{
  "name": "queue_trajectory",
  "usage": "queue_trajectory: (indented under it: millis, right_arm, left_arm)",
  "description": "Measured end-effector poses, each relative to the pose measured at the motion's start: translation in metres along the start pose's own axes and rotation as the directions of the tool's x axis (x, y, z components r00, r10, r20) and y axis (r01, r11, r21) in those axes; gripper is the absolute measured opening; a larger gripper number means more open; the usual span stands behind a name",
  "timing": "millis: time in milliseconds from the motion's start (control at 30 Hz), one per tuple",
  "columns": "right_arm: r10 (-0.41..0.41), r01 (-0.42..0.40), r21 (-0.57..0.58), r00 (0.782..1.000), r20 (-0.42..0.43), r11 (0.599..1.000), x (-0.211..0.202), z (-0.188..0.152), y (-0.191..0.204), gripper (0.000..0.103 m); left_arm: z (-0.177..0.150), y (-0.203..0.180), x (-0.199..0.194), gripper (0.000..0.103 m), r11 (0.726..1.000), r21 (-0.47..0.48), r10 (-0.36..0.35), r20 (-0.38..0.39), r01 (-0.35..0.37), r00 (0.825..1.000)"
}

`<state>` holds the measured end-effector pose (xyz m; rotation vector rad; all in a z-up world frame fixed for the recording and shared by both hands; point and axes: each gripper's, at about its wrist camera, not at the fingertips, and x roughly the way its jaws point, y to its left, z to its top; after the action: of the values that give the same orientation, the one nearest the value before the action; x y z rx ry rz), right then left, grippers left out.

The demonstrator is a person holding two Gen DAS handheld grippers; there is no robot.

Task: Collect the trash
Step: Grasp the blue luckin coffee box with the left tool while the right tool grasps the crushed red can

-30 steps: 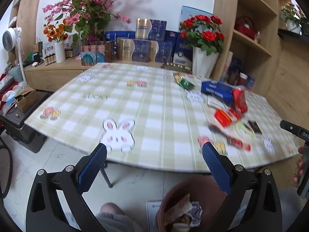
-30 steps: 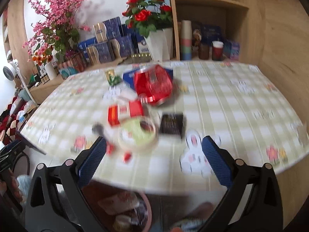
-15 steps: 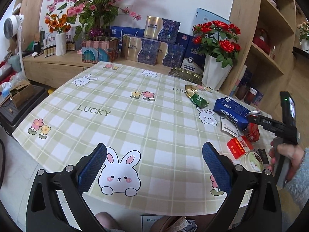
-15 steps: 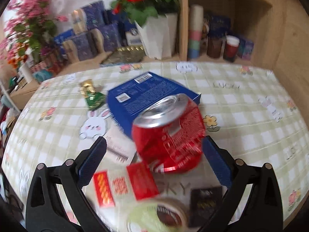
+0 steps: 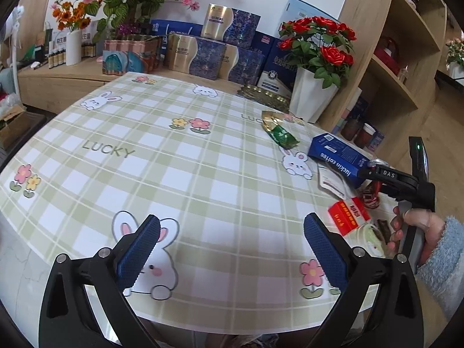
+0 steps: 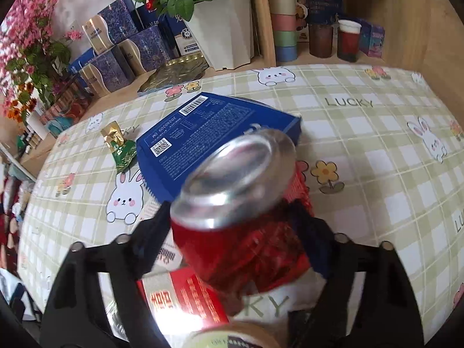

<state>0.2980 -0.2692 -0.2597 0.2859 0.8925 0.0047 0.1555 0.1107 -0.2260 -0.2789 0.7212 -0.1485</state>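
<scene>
Red can [image 6: 240,226] sits between right gripper [image 6: 235,240] fingers, silver top tilted toward camera, body dented. Jaws closing on it; blue pads [image 6: 311,240] right at can's sides, blurred, contact looks made on both flanks. Landmark: blue coffee box [image 6: 214,133]. Can just in front of box's near edge, touching or nearly so, cannot tell which. Red-and-white packet [image 6: 185,295] lies nearer than can, on the side away from box, partly under left finger. Round lidded tub [image 6: 232,339] nearer still, at bottom edge of right wrist view. Green-gold wrapper [image 6: 120,145] just left of box, apart from it. White paper slip [image 5: 330,178] tucked at box's near-left corner.

Left gripper [image 5: 232,249] wide open, nothing between pads, hanging over near edge of checked tablecloth [image 5: 185,174], well left of box, above a printed rabbit. Seen from left wrist: box [image 5: 339,159] at far right of table, right gripper [image 5: 377,174] reaching in over its near end, can [image 5: 371,195] mostly hidden under black frame, only a red sliver showing. Hand [image 5: 414,226] in fuzzy blue sleeve [image 5: 443,264] grips handle, nearer than box. White flower pot [image 5: 311,95] with red roses behind box, off table.
</scene>
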Motion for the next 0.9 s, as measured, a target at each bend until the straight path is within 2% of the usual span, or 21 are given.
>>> queue_trajectory:
  millis: [33,167,300,367,467,600,700,833,900]
  right_arm:
    - [0.022,-0.022,0.015,1.0,-0.005,1.0,-0.003,-0.001,-0.004,0.063]
    - [0.09,-0.09,0.072,0.996,0.006,0.993,-0.021,-0.004,-0.026,0.047]
    - [0.131,-0.133,0.1,0.991,0.029,0.986,-0.037,-0.006,-0.042,0.027]
    - [0.154,-0.158,0.098,0.987,0.045,0.983,-0.045,-0.007,-0.049,0.024]
    - [0.18,-0.186,0.082,0.981,0.07,0.979,-0.056,-0.006,-0.057,0.022]
    - [0.2,-0.206,0.051,0.973,0.112,0.977,-0.072,-0.003,-0.065,0.022]
    - [0.204,-0.212,0.047,0.969,0.14,0.976,-0.082,-0.001,-0.076,0.022]
    - [0.174,-0.185,0.05,0.971,0.167,0.982,-0.09,0.0,-0.093,0.022]
    - [0.141,-0.15,0.041,0.973,0.18,0.988,-0.093,0.0,-0.104,0.022]
  left_arm:
    - [0.001,-0.002,0.001,0.097,1.0,-0.004,-0.012,-0.003,0.012,1.0]
    - [0.01,-0.015,0.005,0.096,0.998,-0.012,-0.064,-0.015,0.063,0.998]
    - [0.022,-0.035,0.017,0.088,0.991,-0.026,-0.135,-0.055,0.134,0.989]
    - [0.029,-0.048,0.026,0.083,0.983,-0.042,-0.179,-0.079,0.177,0.981]
    - [0.04,-0.071,0.047,0.075,0.96,-0.087,-0.277,-0.129,0.268,0.952]
    - [0.056,-0.106,0.091,0.067,0.902,-0.226,-0.411,-0.186,0.368,0.893]
    - [0.065,-0.127,0.126,0.063,0.859,-0.327,-0.472,-0.209,0.394,0.856]
    - [0.07,-0.141,0.169,0.062,0.807,-0.451,-0.511,-0.213,0.38,0.832]
    - [0.068,-0.141,0.188,0.062,0.767,-0.528,-0.533,-0.208,0.365,0.82]
